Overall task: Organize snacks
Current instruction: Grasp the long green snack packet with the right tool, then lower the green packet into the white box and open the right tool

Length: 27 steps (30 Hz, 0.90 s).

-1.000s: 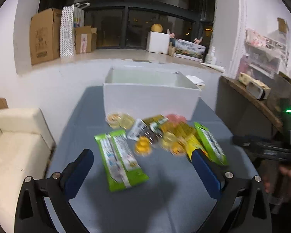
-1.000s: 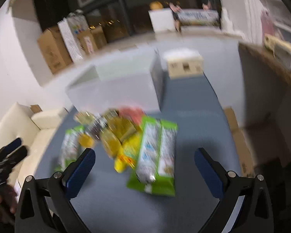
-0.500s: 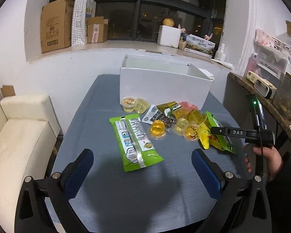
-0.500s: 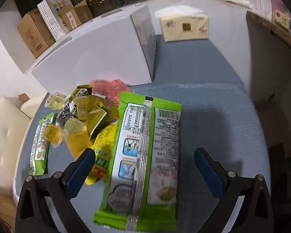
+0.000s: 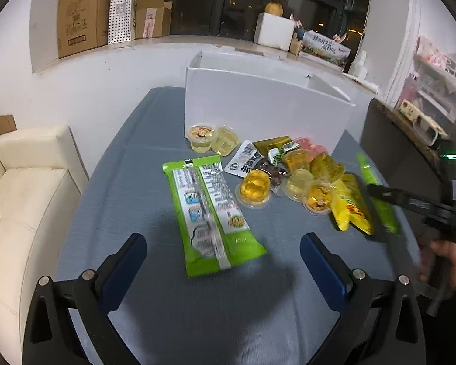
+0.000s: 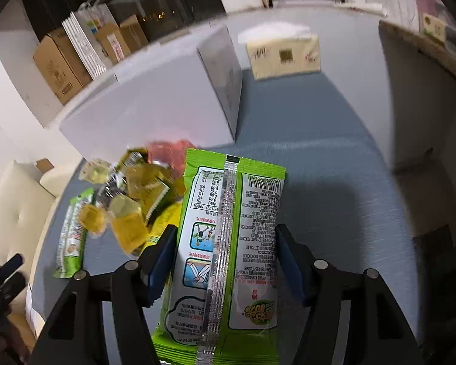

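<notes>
Now your right gripper (image 6: 226, 261) clamps a green-and-white foil snack packet (image 6: 228, 258); your left gripper (image 5: 223, 258) hangs wide above the grey worktop (image 5: 130, 164).

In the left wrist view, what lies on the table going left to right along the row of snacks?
Green packet → orange jelly cup → sealed jelly cup → yellow pouch → second green packet in the right gripper.
</notes>
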Each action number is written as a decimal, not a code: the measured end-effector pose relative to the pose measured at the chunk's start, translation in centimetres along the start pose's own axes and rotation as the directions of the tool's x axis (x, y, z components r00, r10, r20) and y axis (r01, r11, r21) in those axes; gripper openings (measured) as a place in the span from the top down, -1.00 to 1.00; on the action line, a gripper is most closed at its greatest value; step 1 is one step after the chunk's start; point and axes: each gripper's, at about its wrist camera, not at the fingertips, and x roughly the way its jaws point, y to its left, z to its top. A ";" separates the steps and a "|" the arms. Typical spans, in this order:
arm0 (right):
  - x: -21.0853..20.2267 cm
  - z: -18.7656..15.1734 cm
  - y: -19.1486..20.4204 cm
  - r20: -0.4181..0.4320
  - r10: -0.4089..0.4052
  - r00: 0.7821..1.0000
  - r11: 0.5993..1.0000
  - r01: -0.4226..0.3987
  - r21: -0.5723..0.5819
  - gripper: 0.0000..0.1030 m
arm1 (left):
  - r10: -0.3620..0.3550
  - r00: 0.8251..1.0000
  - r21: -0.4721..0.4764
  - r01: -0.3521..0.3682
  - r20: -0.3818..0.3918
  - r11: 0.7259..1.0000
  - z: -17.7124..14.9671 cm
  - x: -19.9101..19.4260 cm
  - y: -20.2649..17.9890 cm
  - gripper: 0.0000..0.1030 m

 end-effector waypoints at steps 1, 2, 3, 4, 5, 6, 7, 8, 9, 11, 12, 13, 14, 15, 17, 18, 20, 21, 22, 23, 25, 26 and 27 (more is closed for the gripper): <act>-0.5 0.0 0.4 0.017 0.006 1.000 1.000 -0.006 -0.002 -0.33 | 0.022 1.000 0.007 -0.022 -0.013 1.000 0.4 0.9 -0.2 -1.00; -1.5 -0.1 0.8 0.040 0.016 0.999 1.000 -0.015 -0.010 -0.33 | 0.032 0.999 0.010 -0.032 -0.019 0.999 0.7 1.6 -0.3 -1.00; -2.4 -0.2 1.2 0.057 0.023 0.998 1.000 -0.022 -0.021 -0.33 | 0.045 0.999 0.014 -0.044 -0.028 0.999 1.2 2.7 -0.4 -1.00; -3.1 -0.3 1.7 0.072 0.026 0.997 0.999 -0.024 -0.033 -0.33 | 0.060 0.998 0.019 -0.059 -0.036 0.998 1.5 3.4 -0.5 -1.00; -4.1 -0.5 2.2 0.091 0.030 0.995 0.998 -0.025 -0.053 -0.33 | 0.080 0.996 0.022 -0.079 -0.048 0.997 1.9 4.4 -0.5 -1.00; -4.9 -0.7 2.7 0.106 0.035 0.994 0.997 -0.028 -0.068 -0.33 | 0.094 0.994 0.020 -0.093 -0.055 0.995 2.1 5.0 -0.4 -1.00; -5.5 -0.9 3.1 0.119 0.039 0.992 0.996 -0.030 -0.079 -0.33 | 0.111 0.992 0.014 -0.110 -0.059 0.994 2.3 5.7 -0.3 -1.00; -6.1 -1.1 3.4 0.130 0.043 0.991 0.996 -0.032 -0.089 -0.33 | 0.117 0.991 0.005 -0.117 -0.066 0.993 2.5 6.4 -0.1 -1.00; -6.8 -1.2 3.9 0.141 0.049 0.989 0.994 -0.035 -0.102 -0.33 | 0.124 0.989 -0.004 -0.125 -0.077 0.992 2.6 7.0 0.1 -1.00; -7.6 -1.6 4.5 0.151 0.057 0.987 0.992 -0.039 -0.119 -0.33 | 0.145 0.983 -0.019 -0.148 -0.113 0.989 2.6 8.3 0.4 -0.99; -7.6 -1.6 4.8 0.150 0.059 0.987 0.991 -0.040 -0.125 -0.33 | 0.147 0.981 -0.026 -0.152 -0.127 0.988 2.5 8.7 0.5 -0.99; -7.7 -1.7 5.0 0.150 0.062 0.987 0.990 -0.042 -0.133 -0.33 | 0.151 0.979 -0.034 -0.157 -0.139 0.987 2.3 9.0 0.6 -0.97; -7.7 -1.8 5.2 0.150 0.064 0.987 0.990 -0.043 -0.137 -0.33 | 0.151 0.978 -0.034 -0.158 -0.143 0.987 2.2 9.2 0.7 -0.92; -7.6 -1.8 5.4 0.144 0.069 0.987 0.988 -0.048 -0.145 -0.33 | 0.167 0.976 -0.027 -0.173 -0.142 0.985 2.0 9.2 0.6 -0.80; -7.5 -1.8 5.7 0.138 0.080 0.987 0.987 -0.059 -0.149 -0.33 | 0.165 0.978 -0.003 -0.167 -0.125 0.986 1.9 8.9 0.3 -0.47; -7.7 -2.0 5.5 0.138 0.083 0.987 0.987 -0.062 -0.150 -0.33 | 0.159 0.979 0.002 -0.160 -0.130 0.987 1.8 8.8 0.2 -0.43; -7.5 -2.0 5.8 0.136 0.092 0.986 0.986 -0.071 -0.153 -0.33 | 0.128 0.984 -0.019 -0.131 -0.123 0.991 1.7 8.3 0.5 -0.31; -7.6 -2.1 6.0 0.136 0.103 0.985 0.984 -0.081 -0.156 -0.33 | 0.117 0.986 -0.029 -0.121 -0.115 0.992 1.7 7.9 0.8 -0.30; -7.7 -2.1 6.3 0.137 0.107 0.985 0.983 -0.085 -0.163 -0.33 | 0.100 0.990 -0.040 -0.104 -0.102 0.994 1.5 7.3 1.0 -0.29; -7.7 -2.2 6.4 0.137 0.107 0.985 0.982 -0.083 -0.171 -0.33 | 0.092 0.991 -0.042 -0.096 -0.092 0.994 1.3 6.7 1.0 -0.29; -7.6 -2.3 6.9 0.132 0.110 0.985 0.979 -0.084 -0.185 -0.33 | 0.082 0.994 -0.041 -0.084 -0.066 0.996 1.0 5.2 1.0 -0.29; -7.6 -2.3 7.0 0.131 0.113 0.985 0.979 -0.088 -0.187 -0.33 | 0.072 0.996 -0.037 -0.074 -0.047 0.997 0.8 4.3 0.9 -0.29; -7.5 -2.3 7.2 0.130 0.117 0.985 0.978 -0.091 -0.188 -0.33 | 0.065 0.998 -0.030 -0.066 -0.026 0.997 0.8 3.2 0.6 -0.29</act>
